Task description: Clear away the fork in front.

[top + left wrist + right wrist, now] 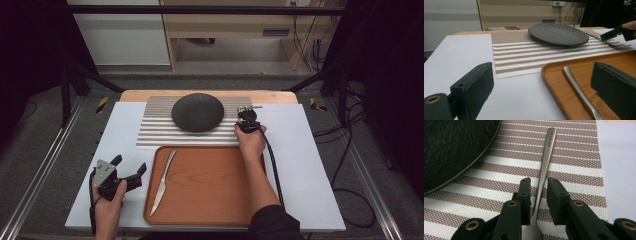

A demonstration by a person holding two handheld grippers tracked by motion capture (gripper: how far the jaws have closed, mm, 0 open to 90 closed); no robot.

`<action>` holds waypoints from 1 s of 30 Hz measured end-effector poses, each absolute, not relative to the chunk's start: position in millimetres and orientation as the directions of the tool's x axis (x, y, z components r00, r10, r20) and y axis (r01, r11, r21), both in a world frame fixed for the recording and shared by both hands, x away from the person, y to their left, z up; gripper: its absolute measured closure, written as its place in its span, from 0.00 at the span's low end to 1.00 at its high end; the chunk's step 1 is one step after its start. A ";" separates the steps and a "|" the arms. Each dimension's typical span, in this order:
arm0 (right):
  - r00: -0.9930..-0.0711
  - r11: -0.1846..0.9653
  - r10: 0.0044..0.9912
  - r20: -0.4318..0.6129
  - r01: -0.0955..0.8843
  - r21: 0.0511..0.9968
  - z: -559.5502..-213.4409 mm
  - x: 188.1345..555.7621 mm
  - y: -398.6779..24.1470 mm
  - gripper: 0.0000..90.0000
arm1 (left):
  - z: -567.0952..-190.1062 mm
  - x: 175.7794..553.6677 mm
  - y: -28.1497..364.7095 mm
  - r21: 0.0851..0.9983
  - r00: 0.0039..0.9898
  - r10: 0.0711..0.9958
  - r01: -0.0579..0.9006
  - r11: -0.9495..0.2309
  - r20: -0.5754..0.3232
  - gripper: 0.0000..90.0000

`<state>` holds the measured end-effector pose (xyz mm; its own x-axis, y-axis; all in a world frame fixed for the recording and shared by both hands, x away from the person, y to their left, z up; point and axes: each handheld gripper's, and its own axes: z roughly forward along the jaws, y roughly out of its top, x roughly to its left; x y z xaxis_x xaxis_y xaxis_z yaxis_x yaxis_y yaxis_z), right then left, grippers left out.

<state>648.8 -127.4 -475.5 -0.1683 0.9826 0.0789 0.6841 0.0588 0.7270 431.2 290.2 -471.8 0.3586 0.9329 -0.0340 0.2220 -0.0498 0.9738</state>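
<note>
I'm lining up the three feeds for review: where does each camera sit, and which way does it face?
High view: above the person's side, looking forward and down at the table; both forearms, left gripper, right gripper.
Left gripper view: low, along its open jaws toward the tray, knife and plate.
Right gripper view: down along its jaws, either side of a fork on the mat.
All three share the plate and mat.

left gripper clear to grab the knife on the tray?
Probably yes. The left gripper sits open beside the tray, jaws facing the knife, with nothing between them. The knife lies flat, so pinching it may be fiddly.
</note>
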 end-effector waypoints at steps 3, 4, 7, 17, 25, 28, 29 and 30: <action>-0.169 0.060 0.983 0.078 0.683 0.728 -476.8 649.8 -126.1 0.81 | -471.8 431.2 290.2 0.973 0.360 0.932 0.224 -0.047 -0.038 0.05; -0.168 0.061 0.983 0.075 0.684 0.727 -477.6 650.0 -125.8 0.81 | -471.8 431.1 290.3 0.973 0.360 0.932 0.224 -0.048 -0.037 0.05; -0.161 0.060 0.984 0.069 0.682 0.729 -478.9 650.0 -125.4 0.82 | -471.9 431.3 290.7 0.973 0.357 0.933 0.224 -0.049 -0.035 0.05; -0.145 0.045 0.987 0.073 0.674 0.738 -480.0 650.8 -122.2 0.83 | -472.1 431.3 289.7 0.972 0.361 0.932 0.228 -0.050 -0.036 0.05; -0.134 0.046 0.989 0.059 0.666 0.744 -481.2 650.3 -123.0 0.92 | -472.2 431.5 289.7 0.972 0.361 0.932 0.229 -0.049 -0.038 0.05; -0.132 0.047 0.990 0.056 0.665 0.745 -481.2 650.1 -122.5 0.92 | -472.3 431.6 290.0 0.972 0.360 0.932 0.230 -0.049 -0.038 0.05; -0.130 0.044 0.990 0.058 0.665 0.746 -481.2 650.0 -122.5 0.93 | -472.3 431.6 290.1 0.972 0.359 0.932 0.230 -0.047 -0.039 0.05; -0.130 0.043 0.990 0.058 0.664 0.746 -481.3 649.8 -122.6 0.93 | -472.3 431.5 290.2 0.972 0.359 0.933 0.229 -0.047 -0.040 0.05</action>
